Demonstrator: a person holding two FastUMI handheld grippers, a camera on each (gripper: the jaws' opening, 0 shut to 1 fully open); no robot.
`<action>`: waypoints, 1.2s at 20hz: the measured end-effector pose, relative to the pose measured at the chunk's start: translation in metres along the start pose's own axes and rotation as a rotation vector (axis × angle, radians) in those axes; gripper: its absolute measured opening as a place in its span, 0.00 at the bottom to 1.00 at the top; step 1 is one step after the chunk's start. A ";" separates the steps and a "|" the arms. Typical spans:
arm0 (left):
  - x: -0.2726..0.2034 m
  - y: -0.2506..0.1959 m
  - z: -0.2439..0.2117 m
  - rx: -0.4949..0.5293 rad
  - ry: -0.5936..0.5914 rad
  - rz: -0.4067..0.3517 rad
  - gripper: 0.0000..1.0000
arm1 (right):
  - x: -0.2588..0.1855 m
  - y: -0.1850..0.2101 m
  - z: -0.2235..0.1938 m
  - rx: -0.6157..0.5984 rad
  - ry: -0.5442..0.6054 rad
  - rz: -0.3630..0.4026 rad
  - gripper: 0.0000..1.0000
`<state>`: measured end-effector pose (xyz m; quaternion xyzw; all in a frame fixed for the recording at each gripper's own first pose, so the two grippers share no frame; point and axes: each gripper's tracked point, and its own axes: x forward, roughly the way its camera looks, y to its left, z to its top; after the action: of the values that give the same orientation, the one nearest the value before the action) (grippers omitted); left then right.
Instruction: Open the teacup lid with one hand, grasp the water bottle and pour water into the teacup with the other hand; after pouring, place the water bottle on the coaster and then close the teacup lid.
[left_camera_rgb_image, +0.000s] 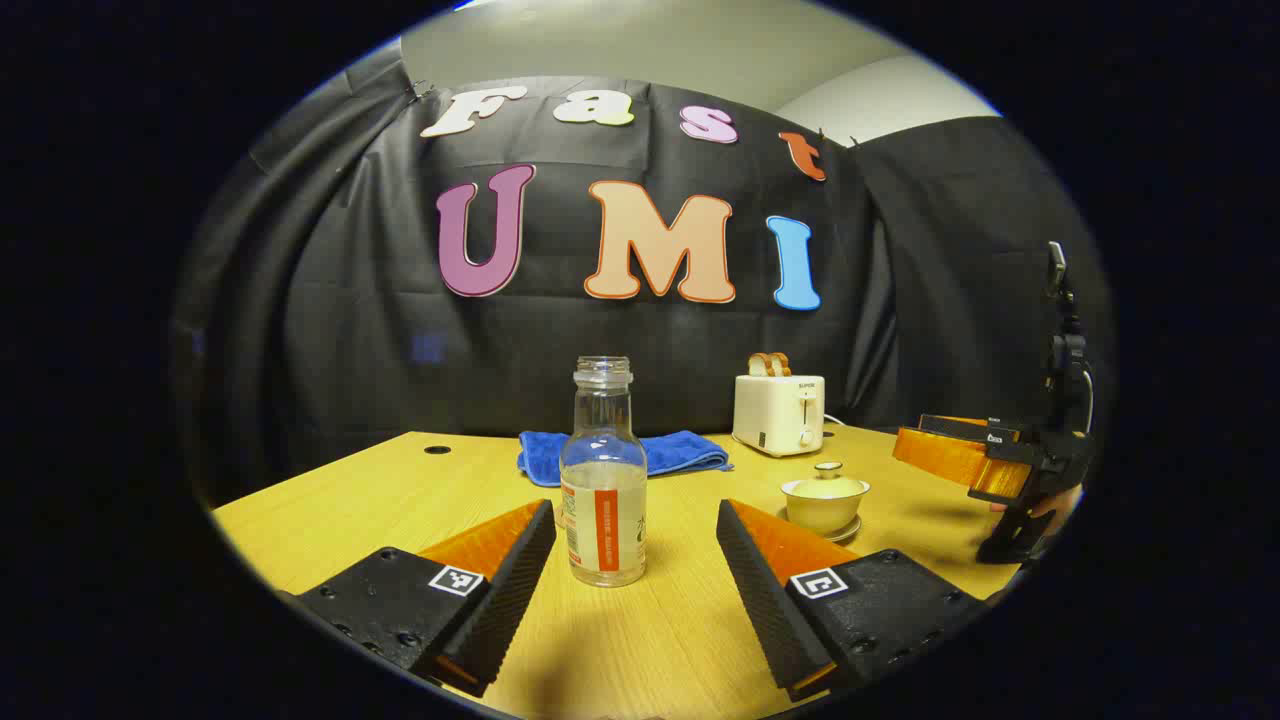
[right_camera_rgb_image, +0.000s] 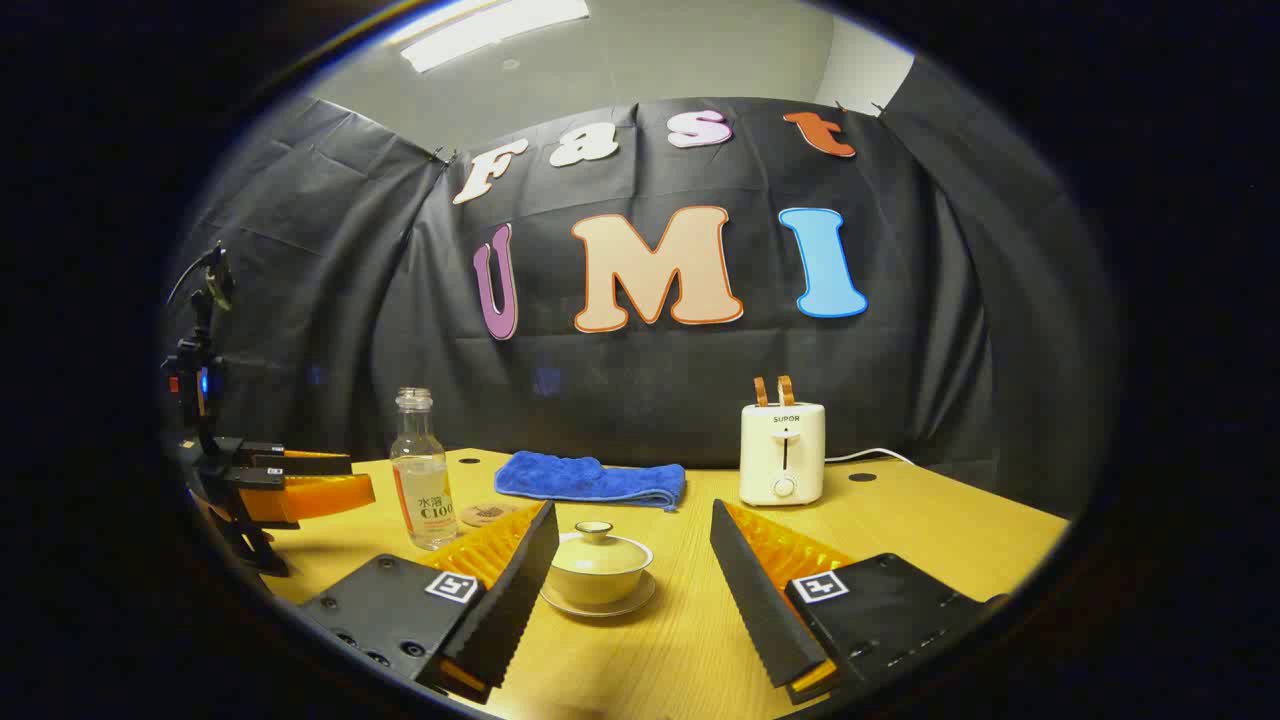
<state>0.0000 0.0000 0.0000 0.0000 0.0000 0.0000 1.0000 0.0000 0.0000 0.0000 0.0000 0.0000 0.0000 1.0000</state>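
A lidded teacup (right_camera_rgb_image: 600, 565) sits on its saucer between the spread fingers of the right gripper (right_camera_rgb_image: 632, 570); the uncapped water bottle (left_camera_rgb_image: 603, 475) stands on the counter (left_camera_rgb_image: 330, 500) before the released left gripper (left_camera_rgb_image: 635, 560), coaster (right_camera_rgb_image: 487, 514) nearby.

Black tool (left_camera_rgb_image: 635, 530) bodies, square markers

This looks like a staged recording booth rather than a real kitchen: black cloth (right_camera_rgb_image: 300, 260) draped as walls, with plain painted wall and a ceiling light (right_camera_rgb_image: 495, 30) showing above it. A wooden table (right_camera_rgb_image: 930, 530) with cable holes carries household props (a toaster (right_camera_rgb_image: 783, 453), a folded blue towel (right_camera_rgb_image: 590, 480)), probably inside an office or lab room.
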 end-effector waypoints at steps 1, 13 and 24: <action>-0.001 0.001 0.001 0.004 -0.003 0.003 0.95 | 0.003 0.000 -0.004 -0.001 0.015 0.000 0.94; 0.002 0.001 -0.001 0.020 0.001 -0.004 0.95 | 0.004 0.001 -0.017 -0.001 0.076 0.003 0.96; 0.002 0.003 0.000 0.019 0.001 0.007 0.95 | 0.004 0.012 -0.020 0.006 0.084 0.085 0.97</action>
<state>0.0019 0.0035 -0.0003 0.0096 0.0003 0.0034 0.9999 0.0044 0.0115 -0.0195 0.0028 0.0418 0.0423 0.9982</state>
